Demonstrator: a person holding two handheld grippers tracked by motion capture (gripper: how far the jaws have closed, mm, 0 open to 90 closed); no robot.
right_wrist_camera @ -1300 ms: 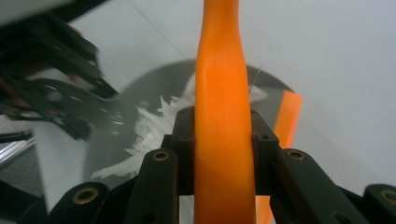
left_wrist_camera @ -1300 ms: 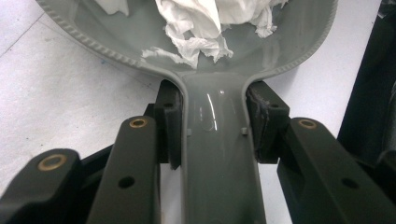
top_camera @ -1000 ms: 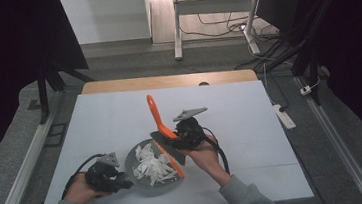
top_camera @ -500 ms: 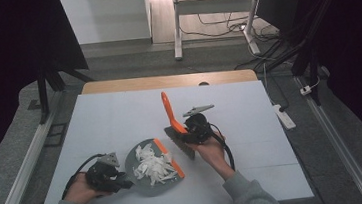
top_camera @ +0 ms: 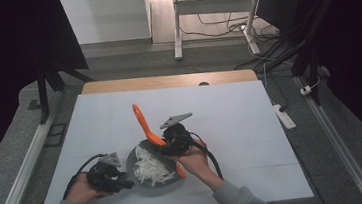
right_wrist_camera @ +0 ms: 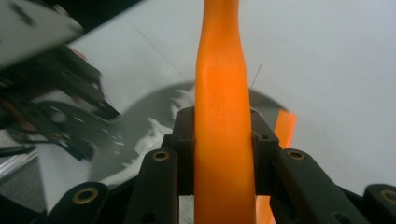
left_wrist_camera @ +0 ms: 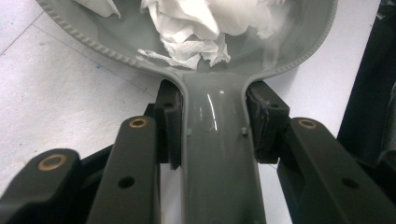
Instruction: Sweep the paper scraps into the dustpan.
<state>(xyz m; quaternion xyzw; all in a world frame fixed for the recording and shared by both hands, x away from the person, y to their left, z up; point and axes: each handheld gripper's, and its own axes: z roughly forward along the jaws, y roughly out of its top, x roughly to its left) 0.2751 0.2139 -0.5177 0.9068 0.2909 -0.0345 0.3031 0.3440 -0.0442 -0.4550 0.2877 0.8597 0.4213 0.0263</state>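
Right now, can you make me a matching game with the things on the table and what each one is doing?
Things:
1. grey pan
2. orange spatula
3. white paper scraps
4. white table

States:
A. lying inside the pan
B. handle clamped in the left tool
C. under everything
D. clamped in the right tool

Pairs: 1-B, 2-D, 3-A, 4-C

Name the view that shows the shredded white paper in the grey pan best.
The high view: the whole paper pile lies in the pan, seen entire from above. The left gripper view shows crumpled shreds up close, cut off by the frame's top. The right gripper view shows a blurred white patch behind the orange handle.
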